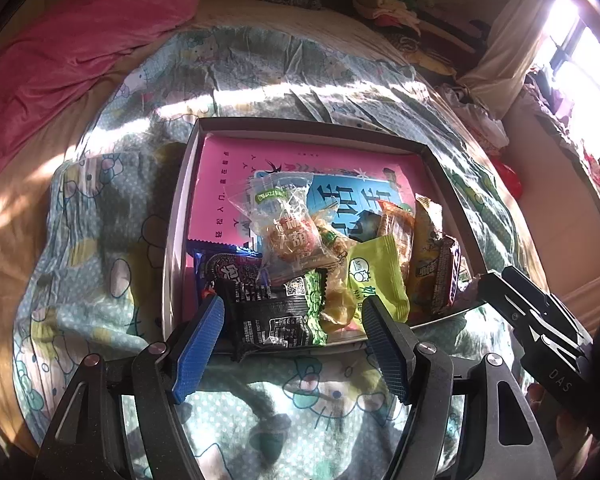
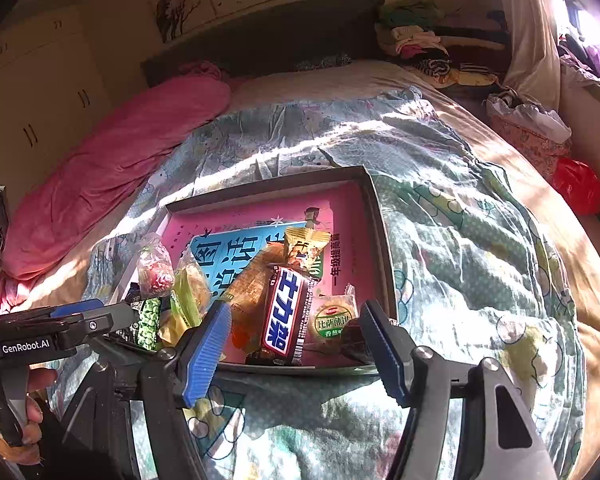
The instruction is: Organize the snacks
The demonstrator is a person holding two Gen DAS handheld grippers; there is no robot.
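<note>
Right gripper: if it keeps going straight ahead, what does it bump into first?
Probably the Snickers bar, lying between the open right gripper fingers' line at the tray's near edge. Depth is hard to judge.

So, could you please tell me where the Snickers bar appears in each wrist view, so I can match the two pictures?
Left wrist: the Snickers bar lies at the right edge of the snack pile, near the box's right wall, seen side-on.
Right wrist: low centre, label up, between the open right gripper's fingers.
Shared landmark: the pink book lining the box under the snacks.
</note>
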